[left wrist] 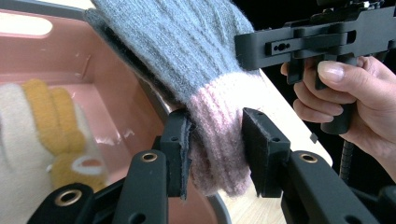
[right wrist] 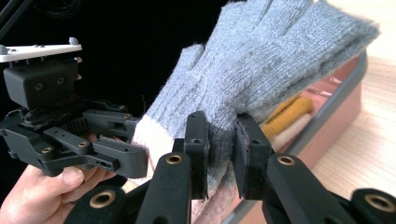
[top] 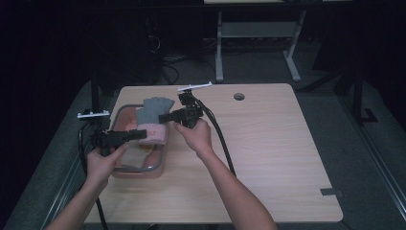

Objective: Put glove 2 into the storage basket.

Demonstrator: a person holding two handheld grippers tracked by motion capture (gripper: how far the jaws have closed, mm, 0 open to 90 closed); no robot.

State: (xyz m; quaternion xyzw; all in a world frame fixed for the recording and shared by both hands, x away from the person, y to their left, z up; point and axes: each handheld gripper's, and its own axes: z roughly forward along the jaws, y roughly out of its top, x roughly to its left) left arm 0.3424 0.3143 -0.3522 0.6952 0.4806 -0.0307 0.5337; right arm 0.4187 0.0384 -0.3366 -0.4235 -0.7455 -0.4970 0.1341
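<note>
My left gripper (left wrist: 215, 154) pinches the pink cuff of the grey glove (left wrist: 187, 56) while my right gripper (right wrist: 219, 154) clamps its palm, so it hangs spread over the pink bin's (top: 125, 111) right rim, at the table's (top: 268, 143) left, ready to lower in.

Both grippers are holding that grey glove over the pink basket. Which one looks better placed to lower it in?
Probably the left gripper: it pinches the glove's pink cuff right above the basket. The right gripper grips the grey part from the table side.
</note>
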